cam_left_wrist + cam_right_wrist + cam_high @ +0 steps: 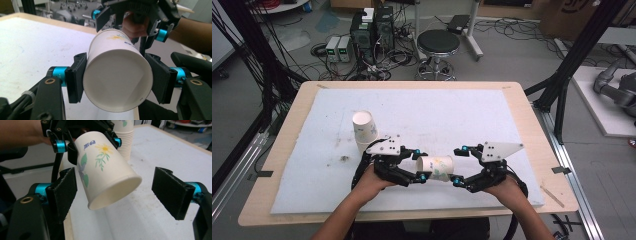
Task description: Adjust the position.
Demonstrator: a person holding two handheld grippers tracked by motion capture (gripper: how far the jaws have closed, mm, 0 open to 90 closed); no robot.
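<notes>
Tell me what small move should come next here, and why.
Probably carry the paper cup clear of the right tongs and toward the cup stack. The left tongs clamp its bottom end, holding it sideways above the mat, while the right tongs stand open around its rim, one pad perhaps touching.

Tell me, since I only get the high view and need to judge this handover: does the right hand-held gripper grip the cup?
Observer: No. The right hand-held gripper is open; its pads stand clear of the cup at its mouth end.
Operator: Does the left one hold it?
Observer: Yes, the left hand-held gripper clamps its base end.
Operator: Is that a single cup behind?
Observer: No, a stack of cups.
</notes>
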